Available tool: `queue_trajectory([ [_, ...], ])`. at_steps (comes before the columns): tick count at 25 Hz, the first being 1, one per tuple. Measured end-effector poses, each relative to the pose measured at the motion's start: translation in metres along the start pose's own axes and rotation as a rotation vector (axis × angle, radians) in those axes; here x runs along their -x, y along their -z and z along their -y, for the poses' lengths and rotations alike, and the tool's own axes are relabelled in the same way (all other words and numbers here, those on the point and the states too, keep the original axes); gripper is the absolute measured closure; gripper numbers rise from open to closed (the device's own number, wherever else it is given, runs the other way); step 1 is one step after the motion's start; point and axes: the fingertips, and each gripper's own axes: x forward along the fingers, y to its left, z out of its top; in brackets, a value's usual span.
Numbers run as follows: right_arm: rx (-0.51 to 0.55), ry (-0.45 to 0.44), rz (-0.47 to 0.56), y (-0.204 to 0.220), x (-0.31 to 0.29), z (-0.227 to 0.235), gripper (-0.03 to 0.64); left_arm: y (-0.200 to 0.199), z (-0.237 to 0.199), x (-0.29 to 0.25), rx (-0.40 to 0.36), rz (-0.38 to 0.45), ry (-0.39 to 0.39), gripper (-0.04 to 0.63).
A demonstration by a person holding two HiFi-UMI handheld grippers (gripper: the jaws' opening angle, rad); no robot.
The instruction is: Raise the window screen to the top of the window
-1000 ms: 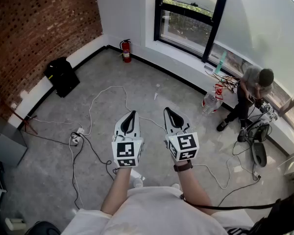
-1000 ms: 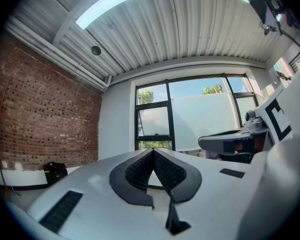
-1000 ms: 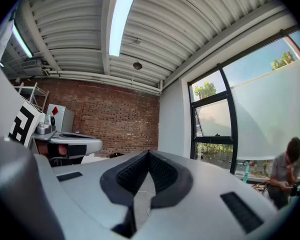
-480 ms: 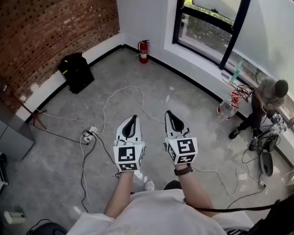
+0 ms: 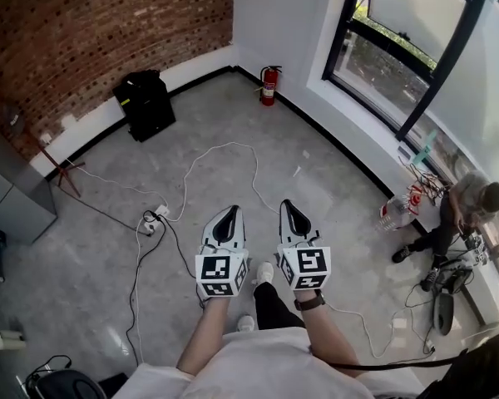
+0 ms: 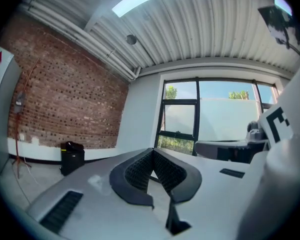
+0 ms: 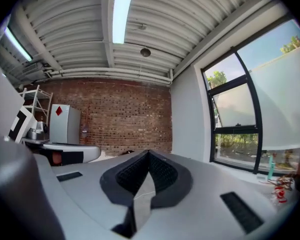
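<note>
The black-framed window (image 5: 399,56) runs along the wall at the upper right of the head view. A pale window screen (image 5: 492,81) covers its right part; it also shows in the left gripper view as the screen (image 6: 225,120) and in the right gripper view as the screen (image 7: 285,109). My left gripper (image 5: 227,214) and right gripper (image 5: 290,209) are held side by side over the floor, far from the window. Both are shut with nothing between the pads, as the left gripper (image 6: 152,152) and right gripper (image 7: 149,154) views show.
A person (image 5: 474,204) crouches by the window sill among tools and a bottle (image 5: 397,212). A red fire extinguisher (image 5: 270,85) stands in the corner, a black case (image 5: 145,102) by the brick wall (image 5: 108,32). White cables (image 5: 191,173) trail over the floor. A grey cabinet (image 5: 12,194) stands at the left.
The whole view has swung: window, extinguisher and crouching person have slid to the right and the brick wall fills more of the top. Both grippers stay shut, side by side.
</note>
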Motion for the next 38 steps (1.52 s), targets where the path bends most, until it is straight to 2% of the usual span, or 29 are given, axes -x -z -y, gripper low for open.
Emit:
queue_trajectory([
  [2, -0.019, -0.056, -0.011, 0.005, -0.034, 0.005, 0.614, -0.001, -0.009, -0.028, 0.030, 0.008, 0.012, 0.597],
  [3, -0.033, -0.084, -0.003, 0.002, -0.053, 0.008, 0.614, -0.007, -0.016, -0.044, 0.019, 0.016, 0.012, 0.597],
  [7, -0.061, -0.155, 0.062, -0.033, -0.129, 0.035, 0.614, -0.050, -0.034, -0.120, -0.076, 0.071, 0.004, 0.597],
  [11, -0.055, -0.117, 0.258, -0.083, -0.173, 0.090, 0.614, -0.076, -0.040, -0.195, -0.133, 0.087, 0.013, 0.597],
  [14, 0.010, -0.063, 0.333, -0.097, -0.195, 0.134, 0.615, -0.080, -0.043, -0.244, -0.150, 0.090, -0.003, 0.597],
  [15, 0.001, -0.039, 0.334, -0.094, -0.203, 0.148, 0.615, -0.080, -0.046, -0.255, -0.135, 0.099, -0.014, 0.597],
  [17, -0.111, -0.022, 0.311, -0.080, -0.222, 0.171, 0.615, -0.075, -0.054, -0.273, -0.122, 0.104, -0.021, 0.597],
  [19, -0.192, -0.044, 0.266, -0.065, -0.246, 0.183, 0.615, -0.066, -0.062, -0.292, -0.157, 0.081, -0.022, 0.597],
  [22, -0.136, -0.046, 0.231, -0.053, -0.281, 0.195, 0.615, -0.052, -0.074, -0.331, -0.204, 0.054, -0.012, 0.597],
  [24, -0.095, -0.035, 0.258, -0.052, -0.304, 0.207, 0.615, -0.049, -0.081, -0.365, -0.219, 0.073, 0.015, 0.597],
  [27, -0.059, -0.002, 0.274, -0.056, -0.359, 0.226, 0.615, -0.054, -0.097, -0.428, -0.196, 0.102, 0.089, 0.597],
  [30, -0.055, 0.045, 0.270, -0.069, -0.418, 0.246, 0.615, -0.074, -0.118, -0.488, -0.173, 0.118, 0.158, 0.597],
  [34, -0.027, 0.124, 0.320, -0.107, -0.476, 0.271, 0.615, -0.109, -0.146, -0.557, -0.100, 0.148, 0.247, 0.597],
  [38, -0.096, 0.142, 0.292, -0.103, -0.520, 0.289, 0.615, -0.109, -0.155, -0.614, -0.043, 0.123, 0.372, 0.597],
])
